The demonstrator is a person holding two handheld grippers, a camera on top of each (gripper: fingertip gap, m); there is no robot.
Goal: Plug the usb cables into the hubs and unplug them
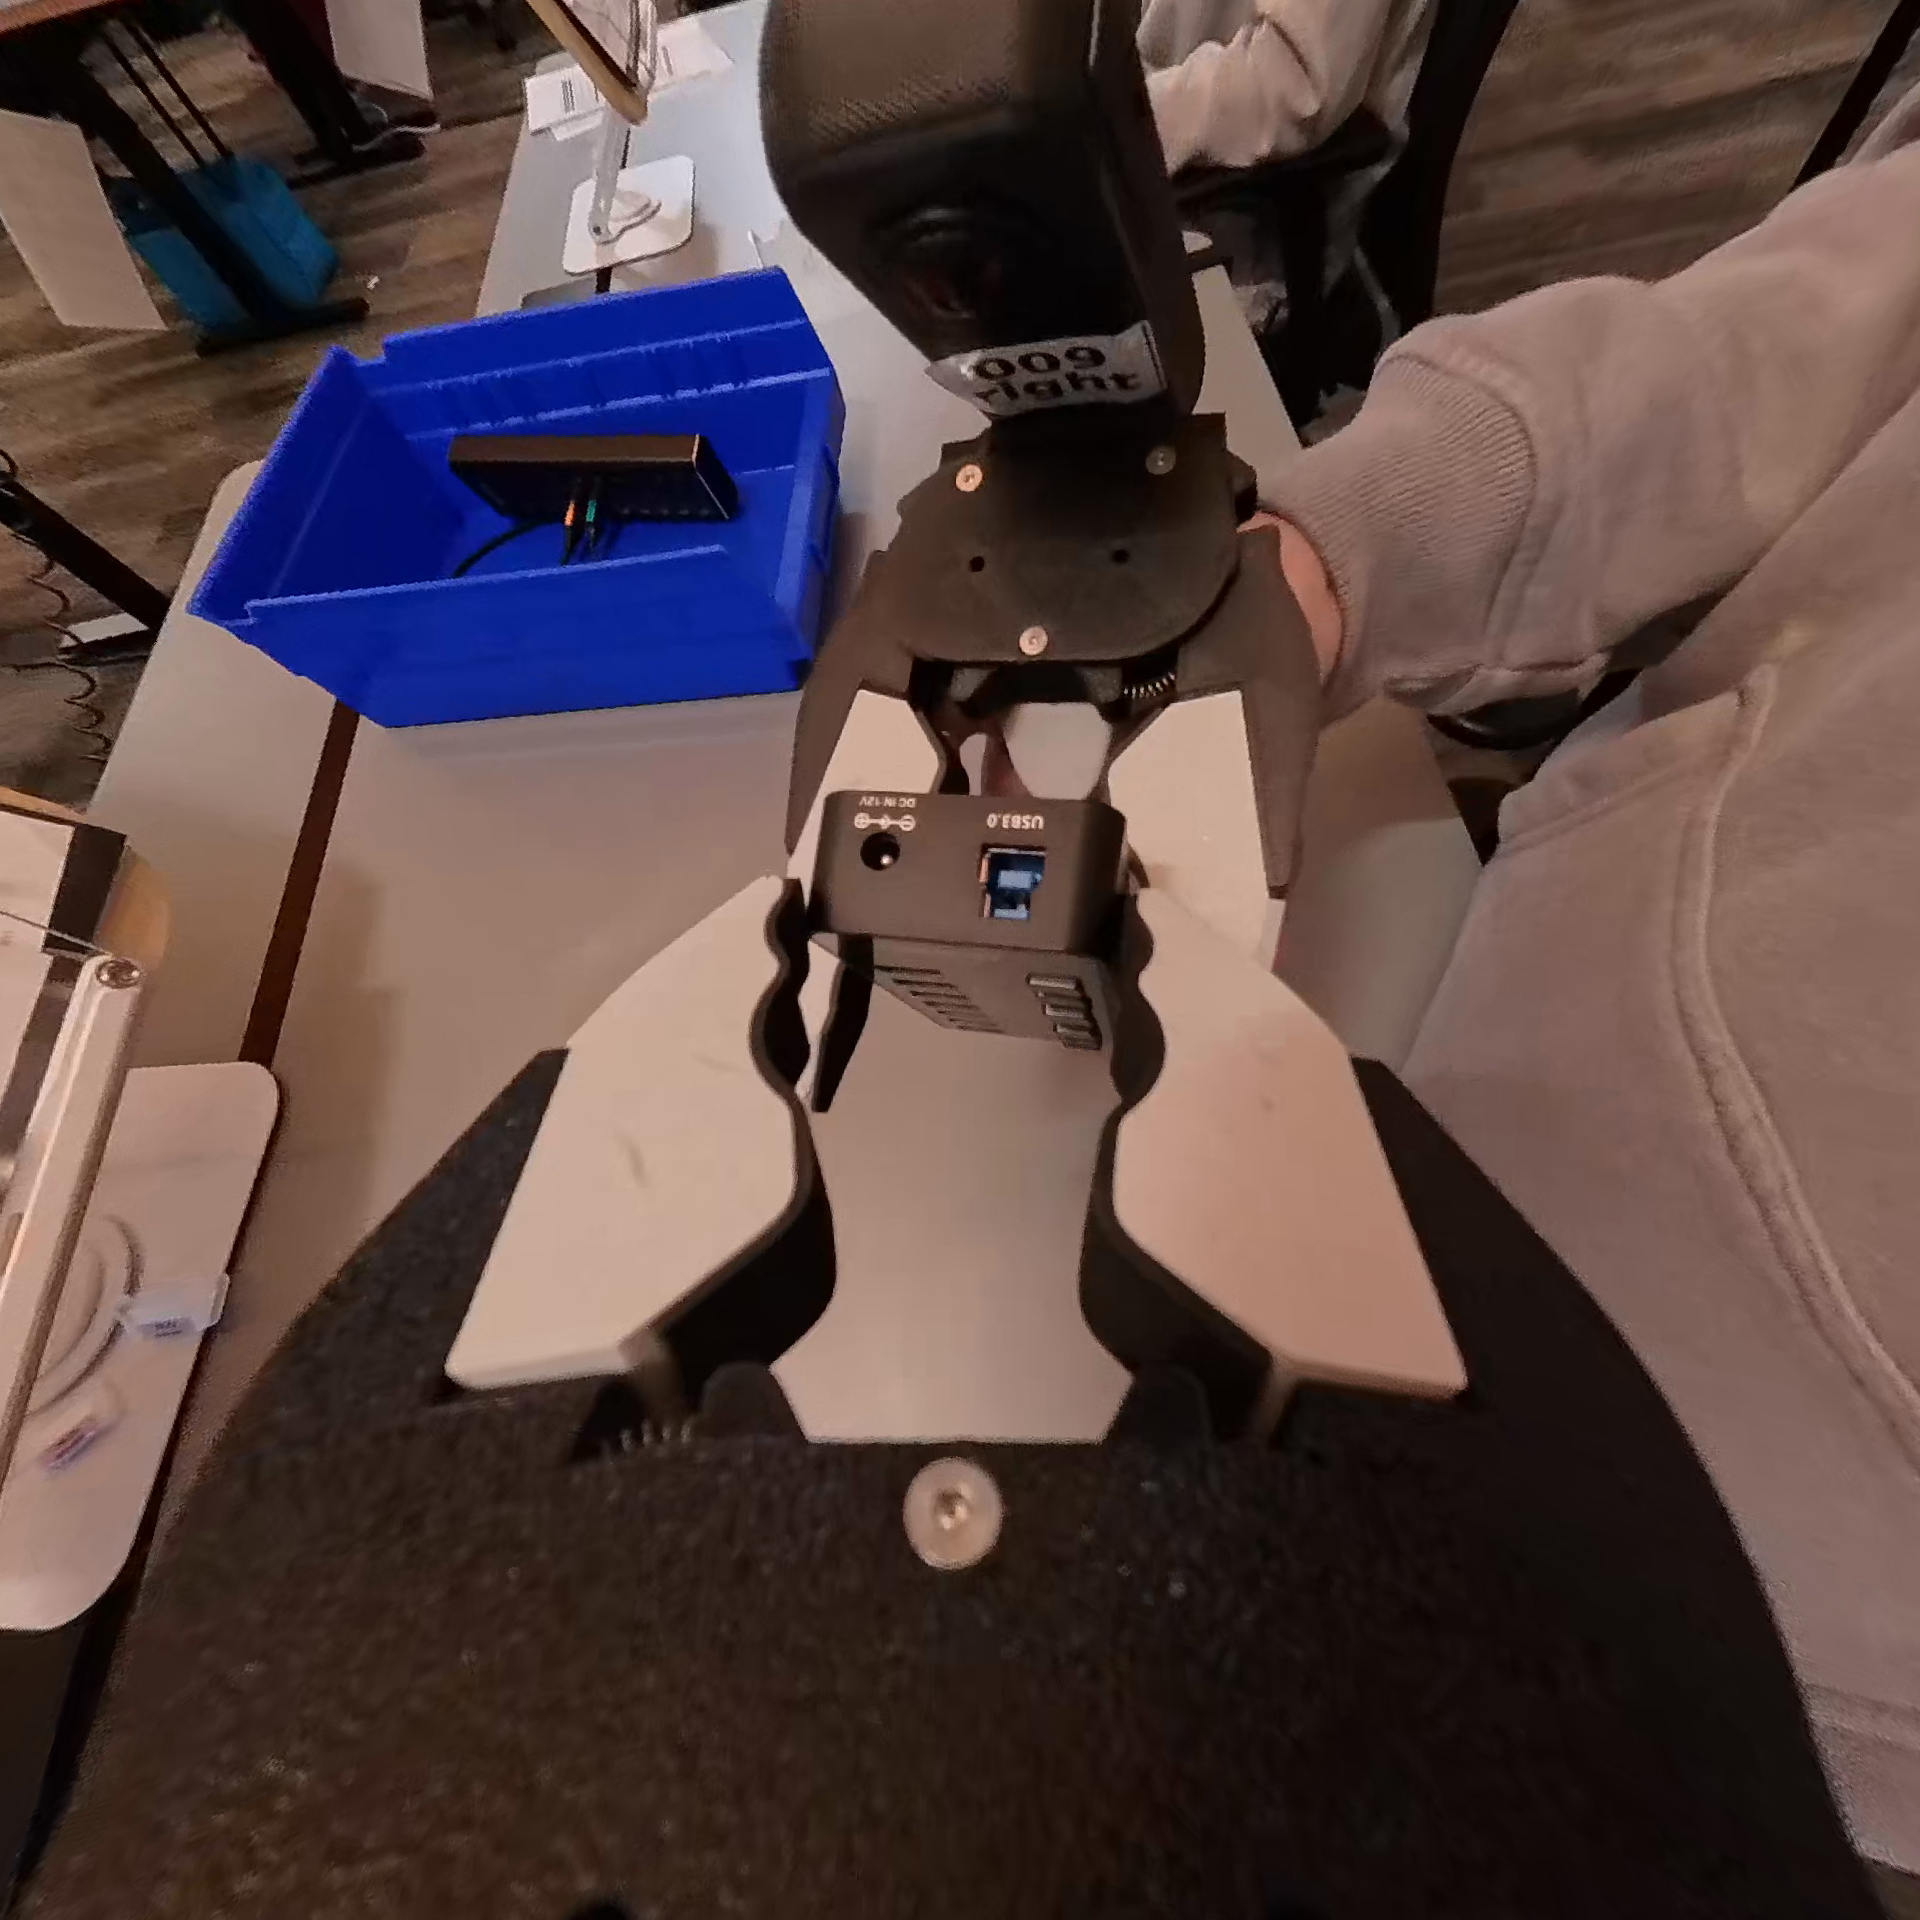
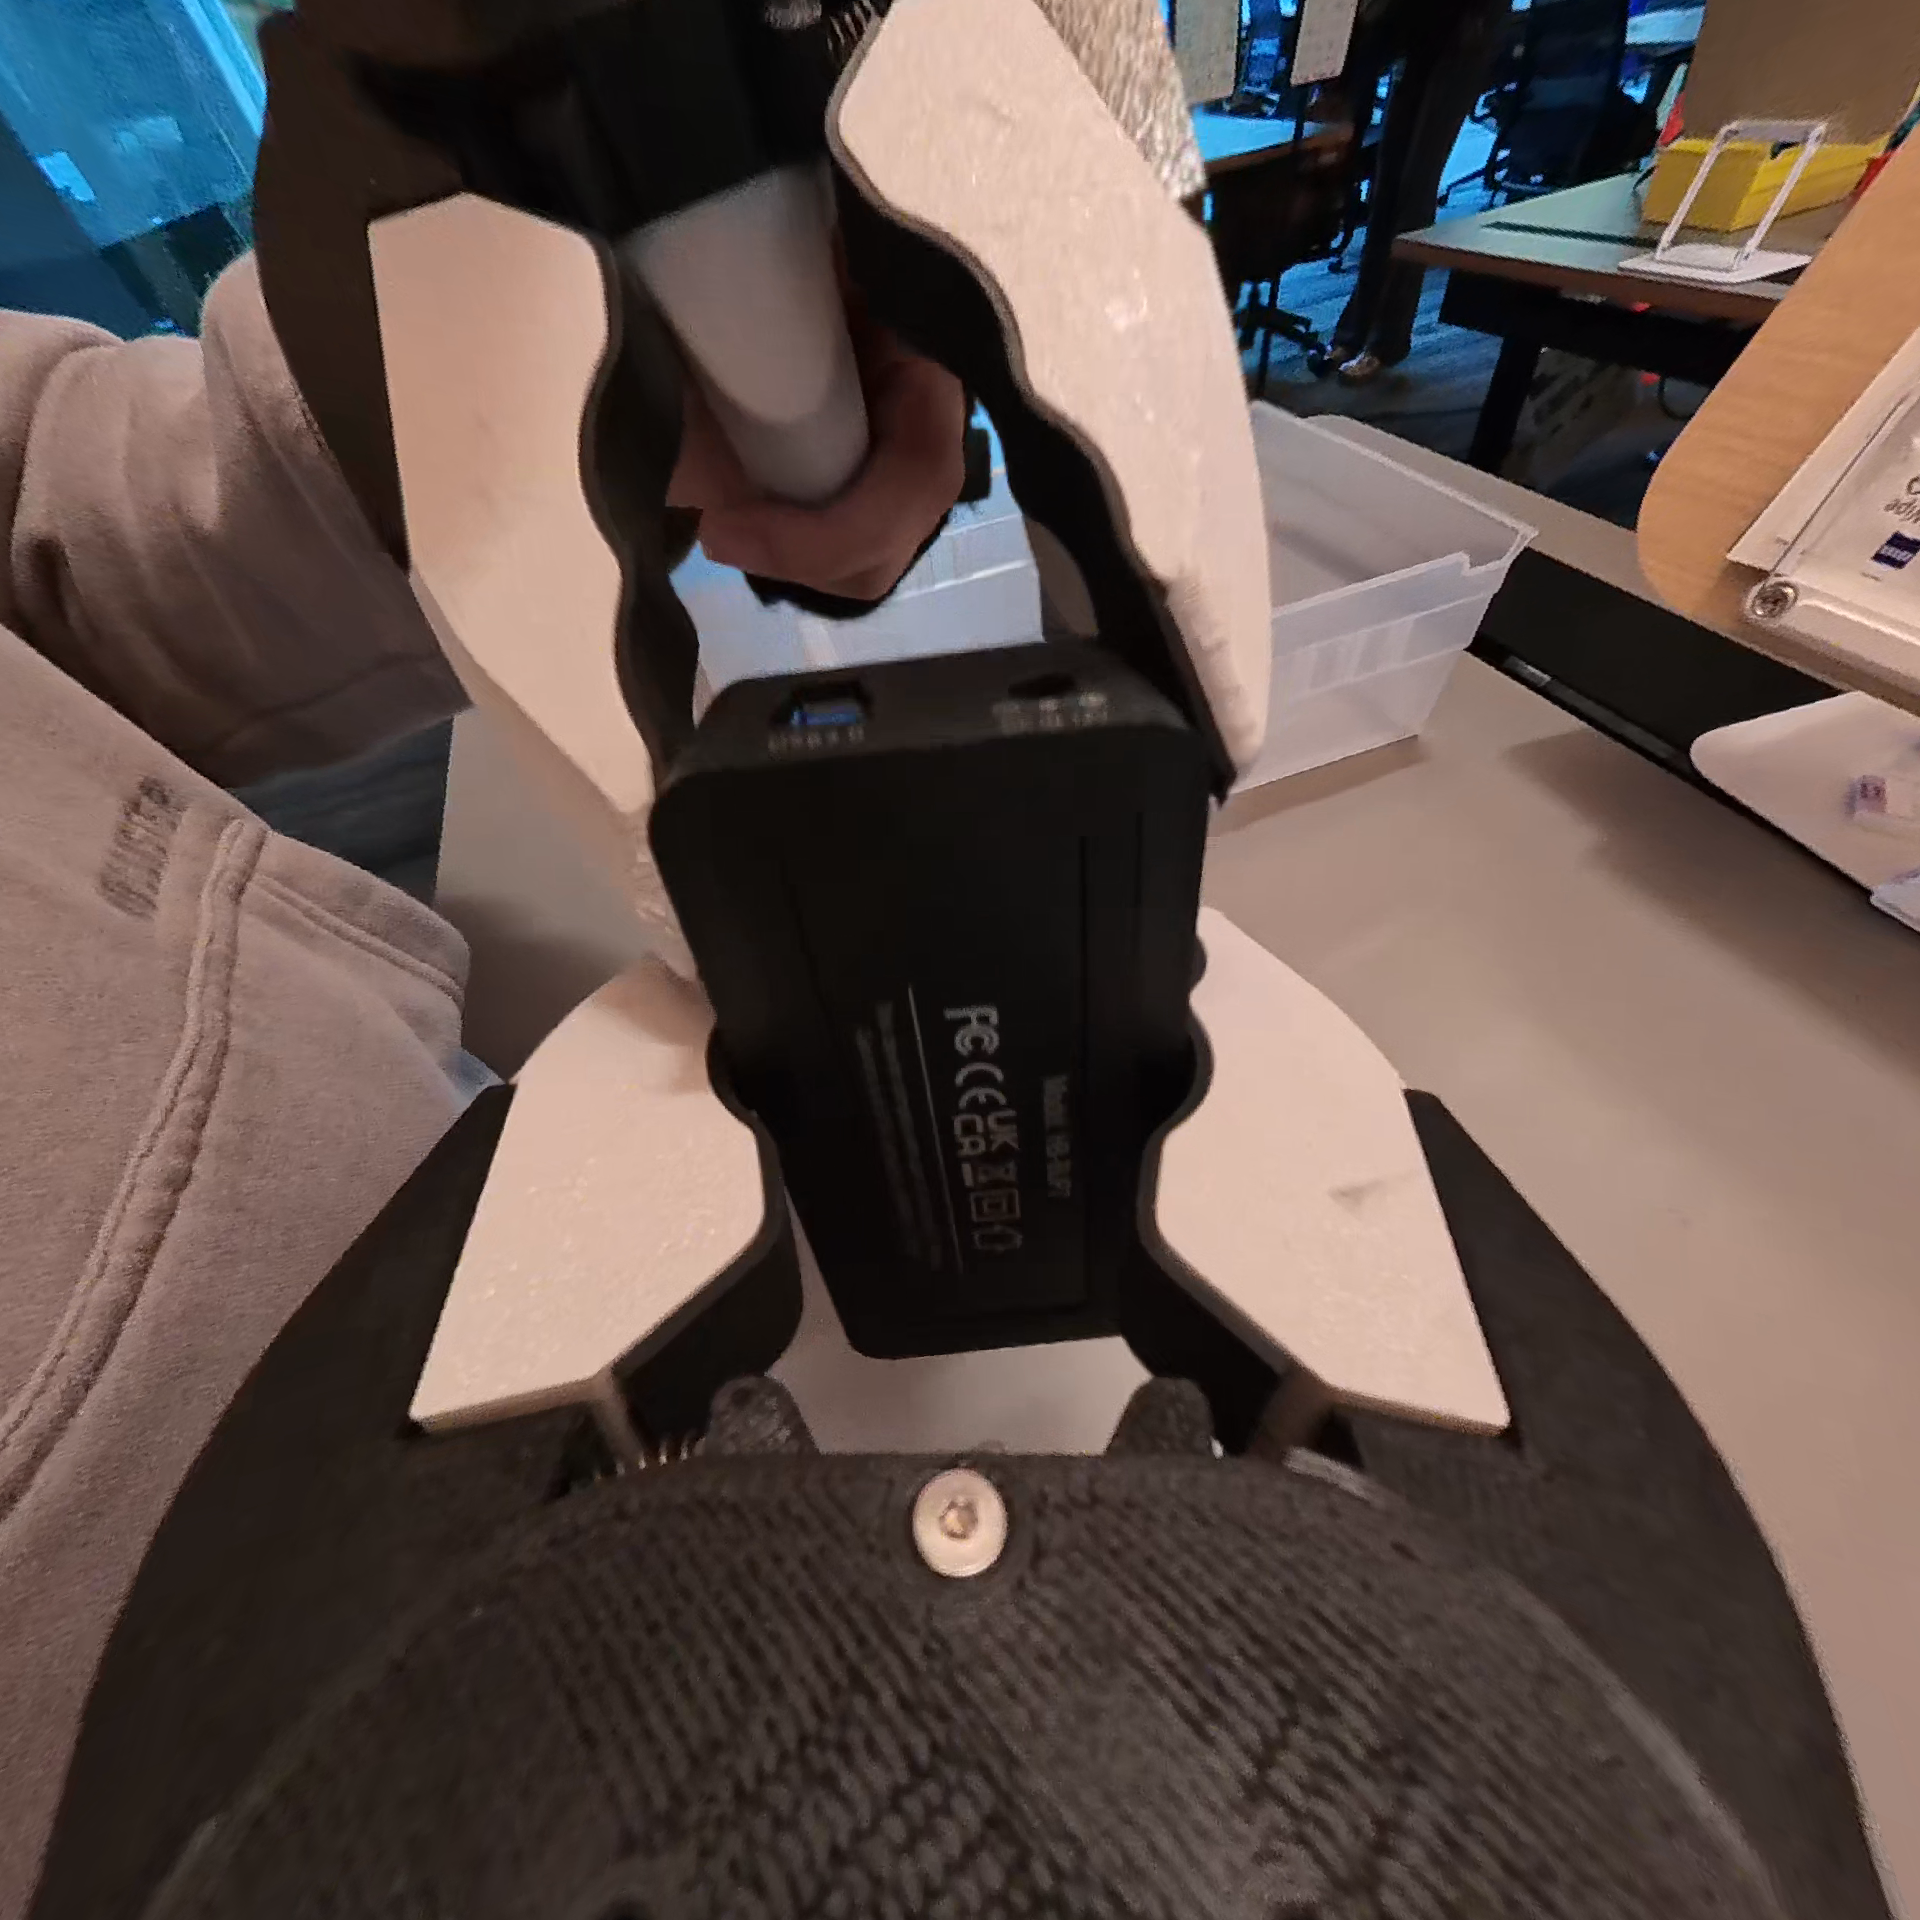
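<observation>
At the centre of the left wrist view, the left gripper (image 1: 961, 914) pinches the near end of a black hub (image 1: 966, 883), its fingertips closed on both sides, above the pale surface (image 1: 520, 883). The right gripper (image 1: 1039, 862) faces it from above. In the right wrist view, the right gripper (image 2: 951, 1049) clamps the same hub (image 2: 935, 987) along its long sides, held in the air between both. Farther off, at upper left of the left wrist view, a blue bin (image 1: 499, 634) holds a 2nd hub (image 1: 597, 478) with cables (image 1: 577, 525) plugged in.
</observation>
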